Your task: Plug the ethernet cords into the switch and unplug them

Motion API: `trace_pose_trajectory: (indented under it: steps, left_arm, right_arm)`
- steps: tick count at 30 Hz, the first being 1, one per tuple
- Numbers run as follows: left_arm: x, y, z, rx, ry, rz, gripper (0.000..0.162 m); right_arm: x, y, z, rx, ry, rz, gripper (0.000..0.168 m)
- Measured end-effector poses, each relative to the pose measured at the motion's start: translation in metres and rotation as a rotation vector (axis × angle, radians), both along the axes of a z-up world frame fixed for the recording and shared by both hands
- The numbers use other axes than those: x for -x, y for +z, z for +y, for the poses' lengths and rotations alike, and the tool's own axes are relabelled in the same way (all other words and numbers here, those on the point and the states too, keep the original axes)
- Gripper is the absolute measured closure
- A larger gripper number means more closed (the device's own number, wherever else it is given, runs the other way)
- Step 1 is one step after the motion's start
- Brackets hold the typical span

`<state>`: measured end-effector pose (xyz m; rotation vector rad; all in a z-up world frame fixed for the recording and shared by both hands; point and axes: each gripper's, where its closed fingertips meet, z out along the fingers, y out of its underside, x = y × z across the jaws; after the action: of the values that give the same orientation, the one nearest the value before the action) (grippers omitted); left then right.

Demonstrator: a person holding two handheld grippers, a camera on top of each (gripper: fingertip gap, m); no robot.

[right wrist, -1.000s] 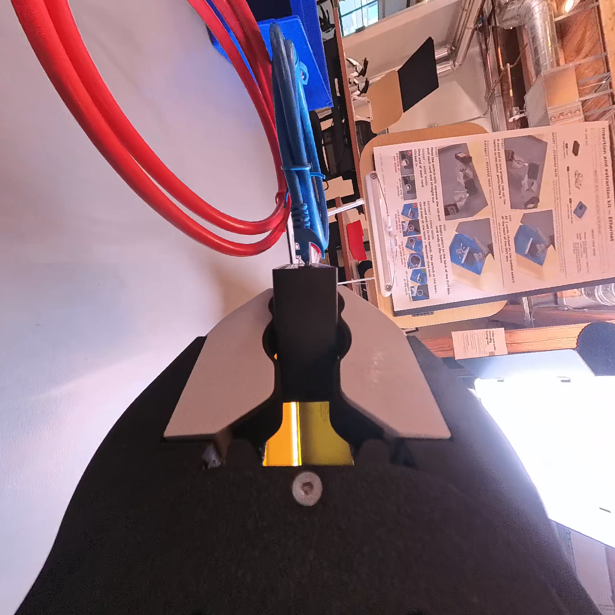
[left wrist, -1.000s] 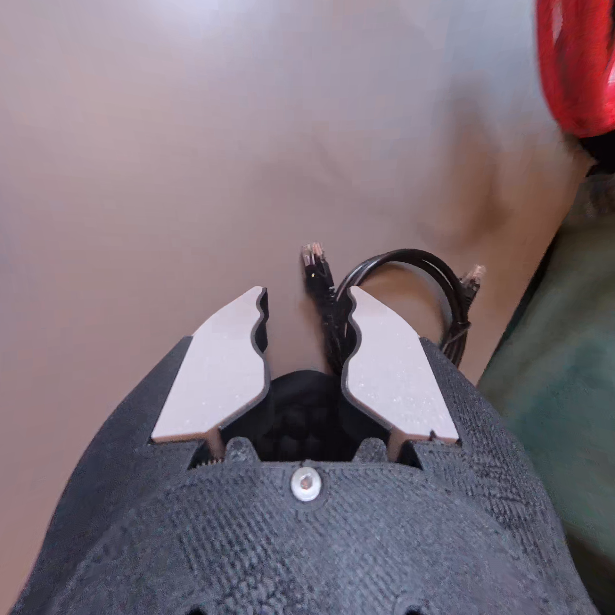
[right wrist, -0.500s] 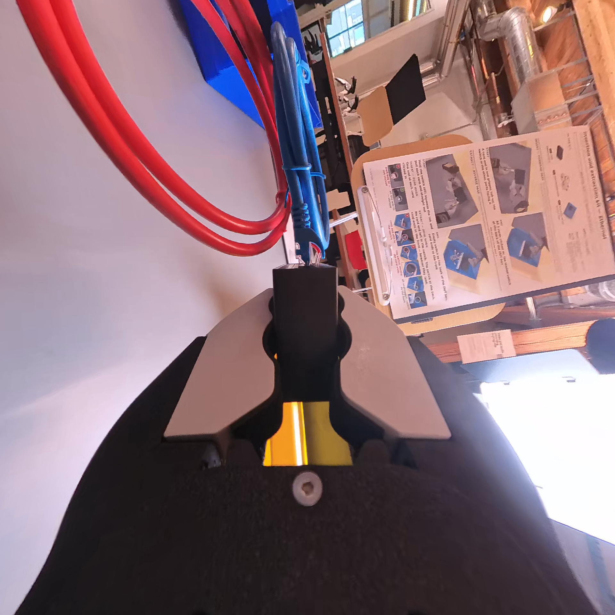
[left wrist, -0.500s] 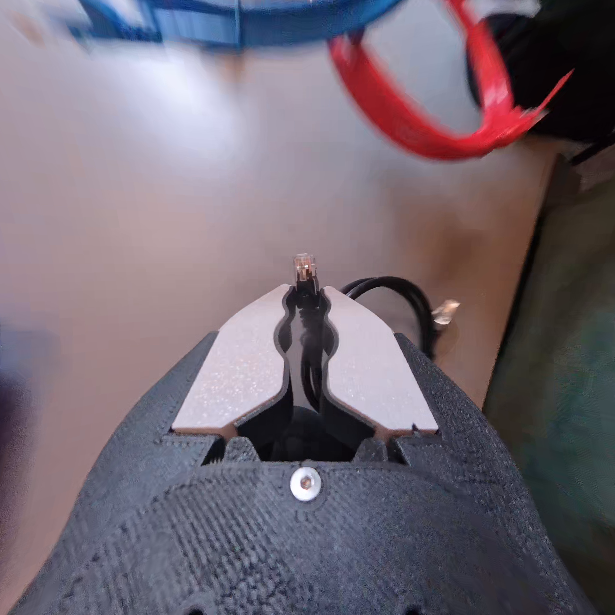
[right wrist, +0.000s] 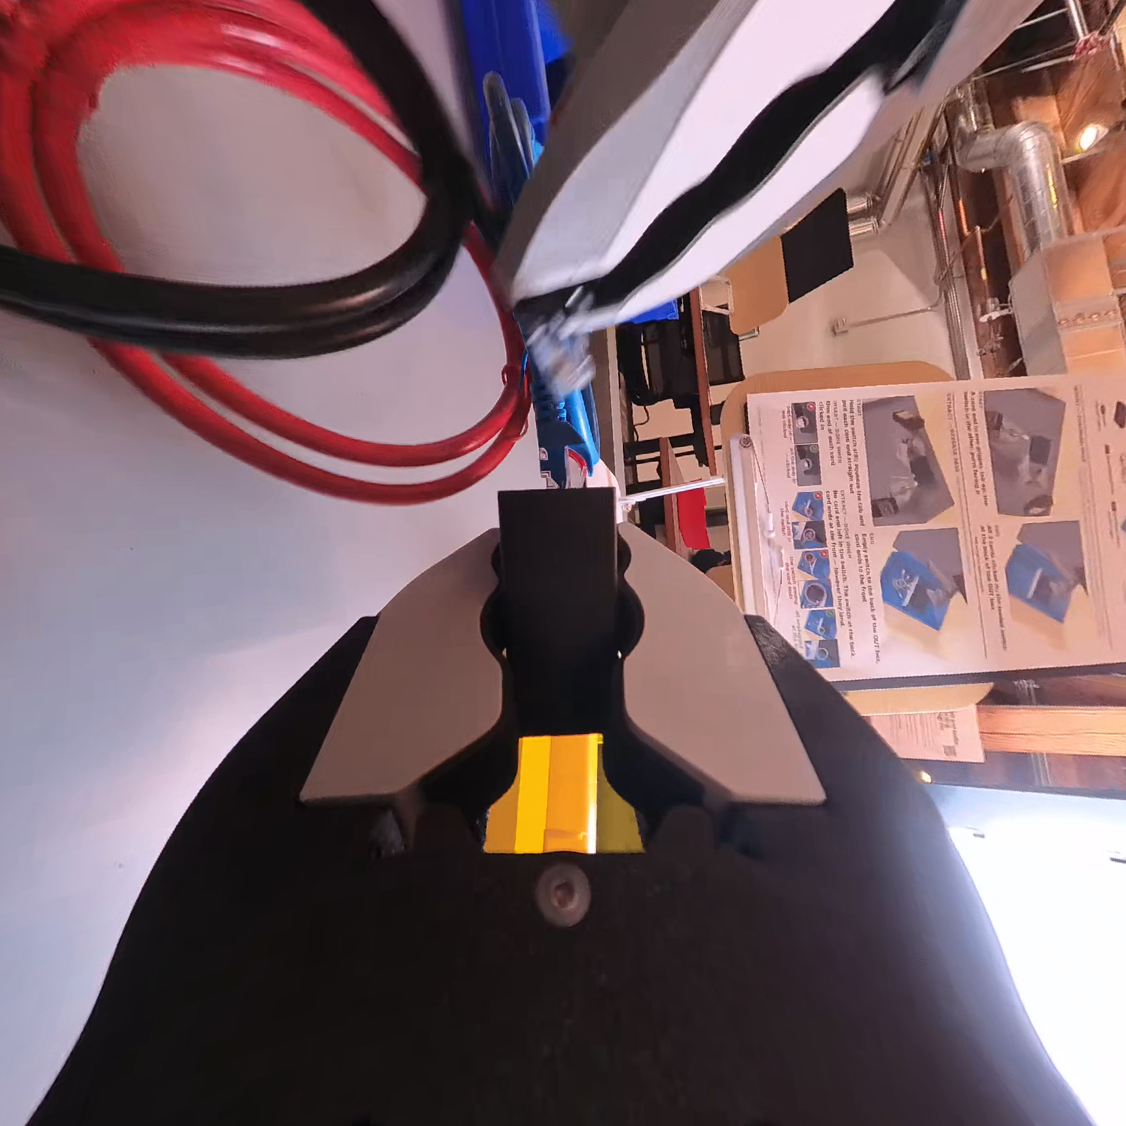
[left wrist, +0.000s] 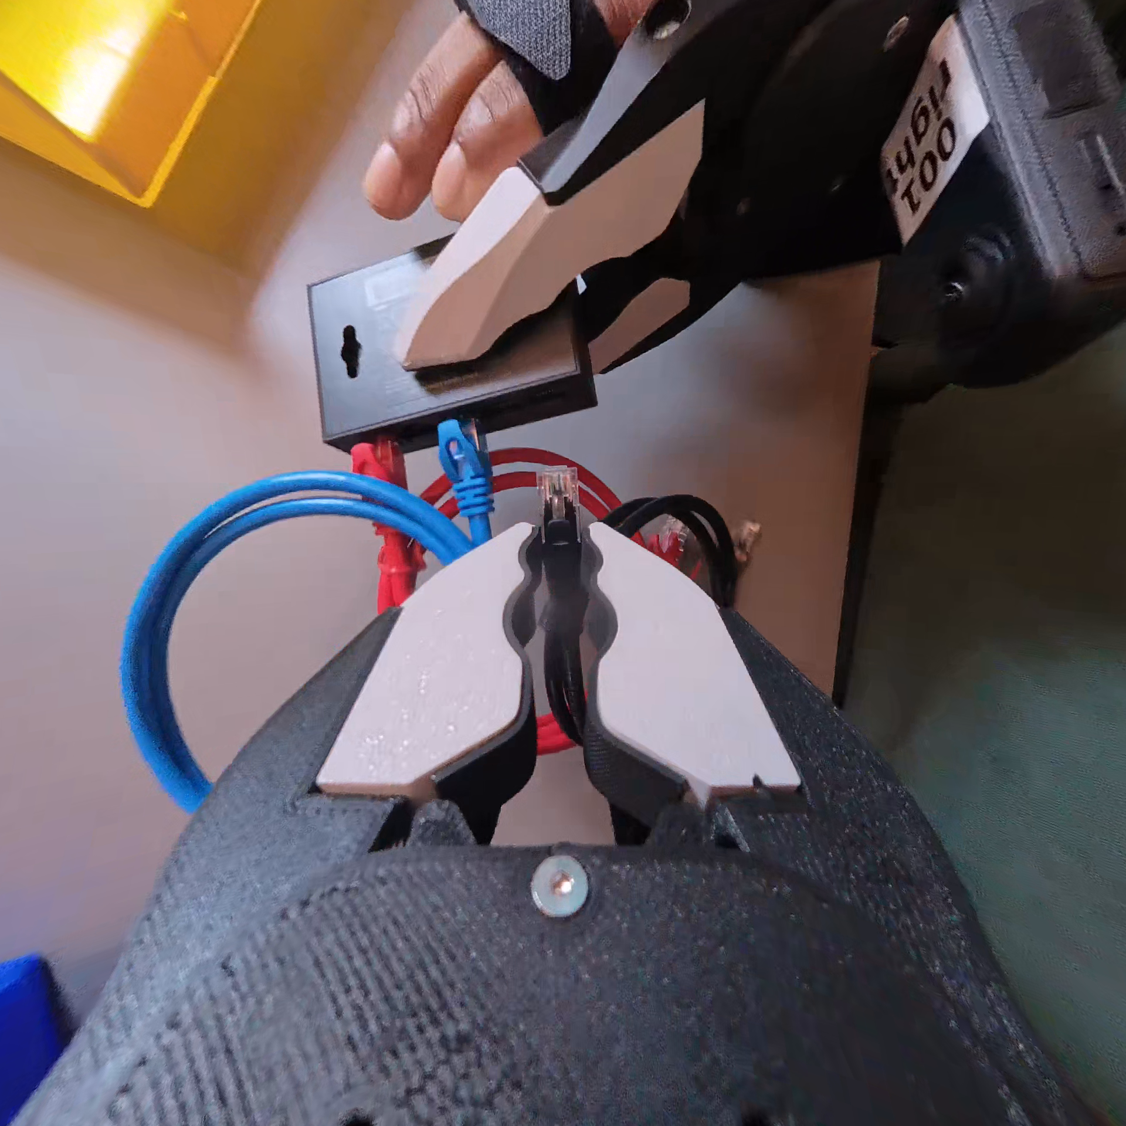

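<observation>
My left gripper is shut on the black ethernet cord; its clear plug points at the black switch, a short way below its port edge. A red cord and a blue cord are plugged into the switch. My right gripper is shut on the switch and holds it above the table; it also shows in the left wrist view. In the right wrist view the left gripper's fingers and the black plug come in from above.
A hand holds the right gripper. A yellow bin sits at the upper left, a blue bin at the lower left. The table edge runs down the right. An instruction board stands beyond the table. The gap from one gripper's tips to the other's is roughly 6 centimetres.
My left gripper closed on the black cord's plug end, lifted it off the table and carried it up to the switch. The right gripper kept hold of the switch.
</observation>
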<state>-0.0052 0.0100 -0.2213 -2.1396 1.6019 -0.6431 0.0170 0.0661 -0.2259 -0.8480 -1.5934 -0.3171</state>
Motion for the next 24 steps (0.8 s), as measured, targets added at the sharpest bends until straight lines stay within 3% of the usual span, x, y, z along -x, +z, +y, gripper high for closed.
trace_pose_trajectory:
  steps: [24]
  left_arm:
    - [-0.016, -0.012, 0.008, 0.027, 0.028, -0.001, 0.15]
  right_arm:
    - [0.007, -0.011, 0.001, -0.067, -0.019, -0.083, 0.139]
